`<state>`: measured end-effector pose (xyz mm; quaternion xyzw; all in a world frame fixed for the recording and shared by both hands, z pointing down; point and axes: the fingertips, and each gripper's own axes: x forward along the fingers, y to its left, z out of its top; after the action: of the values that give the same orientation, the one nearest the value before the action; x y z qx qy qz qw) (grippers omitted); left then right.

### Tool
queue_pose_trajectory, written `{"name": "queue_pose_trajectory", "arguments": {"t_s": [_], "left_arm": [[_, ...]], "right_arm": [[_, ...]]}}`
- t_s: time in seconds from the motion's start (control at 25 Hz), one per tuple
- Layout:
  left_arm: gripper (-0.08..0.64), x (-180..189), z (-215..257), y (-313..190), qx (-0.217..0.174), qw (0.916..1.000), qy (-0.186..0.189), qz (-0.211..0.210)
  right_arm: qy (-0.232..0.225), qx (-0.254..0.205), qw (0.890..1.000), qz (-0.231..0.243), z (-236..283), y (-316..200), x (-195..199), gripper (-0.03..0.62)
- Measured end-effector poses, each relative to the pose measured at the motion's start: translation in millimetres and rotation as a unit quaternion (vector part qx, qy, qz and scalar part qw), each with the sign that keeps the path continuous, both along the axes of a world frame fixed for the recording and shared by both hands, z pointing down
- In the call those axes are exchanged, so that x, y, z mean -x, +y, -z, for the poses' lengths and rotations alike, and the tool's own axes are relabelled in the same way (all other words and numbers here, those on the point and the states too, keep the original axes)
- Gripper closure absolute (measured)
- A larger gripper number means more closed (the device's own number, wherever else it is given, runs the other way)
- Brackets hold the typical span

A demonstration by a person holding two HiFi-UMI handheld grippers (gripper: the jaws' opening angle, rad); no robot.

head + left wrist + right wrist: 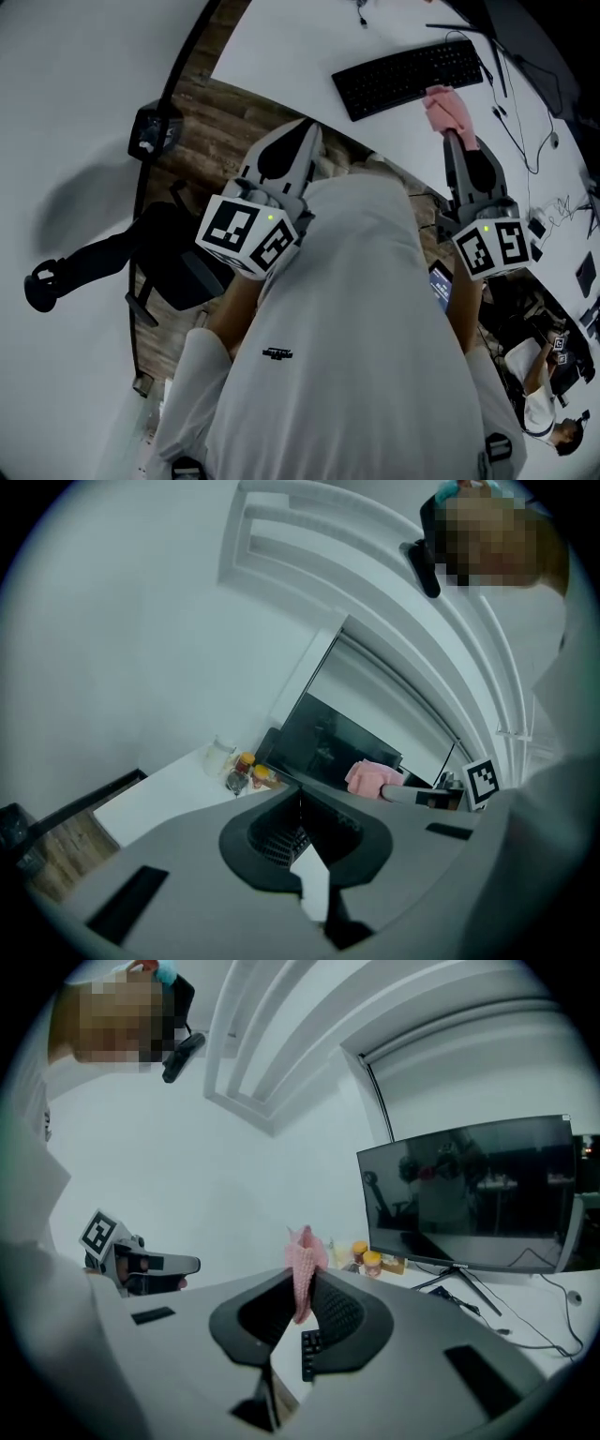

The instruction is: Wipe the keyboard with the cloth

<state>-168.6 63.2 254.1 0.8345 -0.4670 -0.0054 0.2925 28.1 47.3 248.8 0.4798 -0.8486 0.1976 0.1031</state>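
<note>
The black keyboard lies on the white table, ahead of me. My right gripper is shut on the pink cloth, which hangs bunched over the keyboard's right end. In the right gripper view the cloth stands pinched between the jaws, with a strip of keyboard showing below them. My left gripper is shut on nothing and hovers by the table's near edge, left of the keyboard. From the left gripper view the cloth shows off to the right.
A dark monitor stands at the back of the table, with small jars beside it. Cables trail right of the keyboard. A black office chair sits on the wood floor at my left. Another person is at lower right.
</note>
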Motion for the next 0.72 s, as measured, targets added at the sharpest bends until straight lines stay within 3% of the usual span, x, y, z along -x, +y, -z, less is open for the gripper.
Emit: {"name": "queue_pose_trajectory", "arguments": {"t_s": [0.44, 0.72], "left_arm": [[0.54, -6.3, 8.1, -10.3, -0.015, 0.9998, 0.003, 0.016], [0.54, -33.1, 3.0, -22.8, -0.007, 0.9999, -0.014, -0.002]], "right_arm": [[-0.006, 0.0, 1.0, 0.02, -3.0, -9.0, 3.5, 0.545], [0.005, 0.001, 1.0, 0.011, -12.7, -23.3, -21.3, 0.545]]}}
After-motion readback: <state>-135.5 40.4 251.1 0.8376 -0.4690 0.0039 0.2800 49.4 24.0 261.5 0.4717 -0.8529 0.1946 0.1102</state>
